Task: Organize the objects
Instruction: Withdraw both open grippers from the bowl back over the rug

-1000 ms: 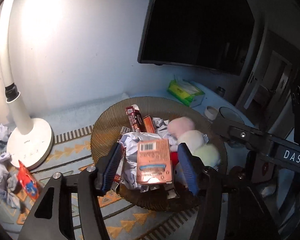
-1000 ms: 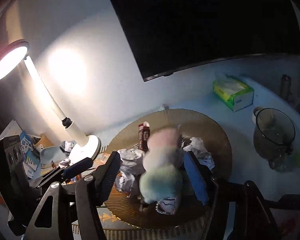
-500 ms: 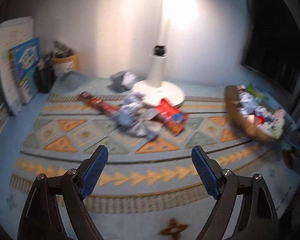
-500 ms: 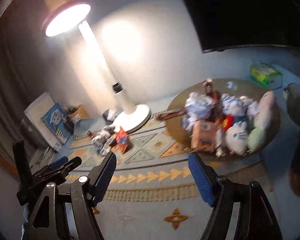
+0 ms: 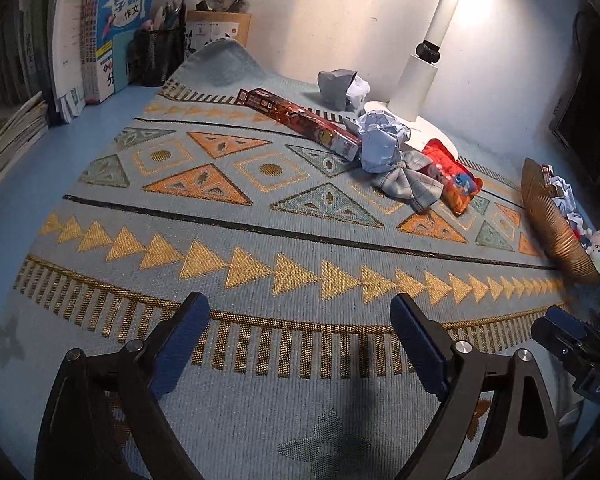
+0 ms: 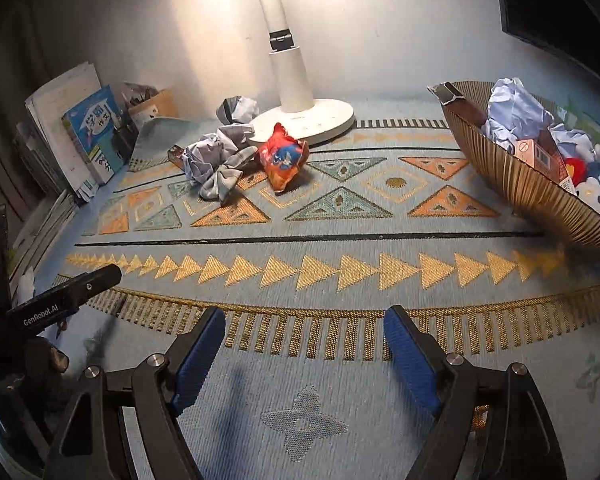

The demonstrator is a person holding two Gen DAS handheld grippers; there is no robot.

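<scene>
Hovering over the near part of a patterned blue mat (image 5: 300, 216) on the tabletop, the left gripper (image 5: 300, 344) and the right gripper (image 6: 304, 354) both have jaws standing wide and opening, with nothing between their blue pads. Far across the mat, near the white lamp base (image 6: 304, 120), lies a small cluster: crumpled paper (image 5: 384, 140), a grey checked cloth bow (image 5: 410, 184) touching it, a red snack packet (image 6: 282, 158) just beside the bow, and a long red box (image 5: 300, 118) running off to the left. Another paper ball (image 5: 342, 88) sits farther back by the lamp. At the right edge stands a ribbed brown bowl (image 6: 516, 176) holding paper, an orange carton (image 6: 536, 154) and plush toys (image 6: 596, 188). Books (image 5: 112, 32) stand at the far left.
</scene>
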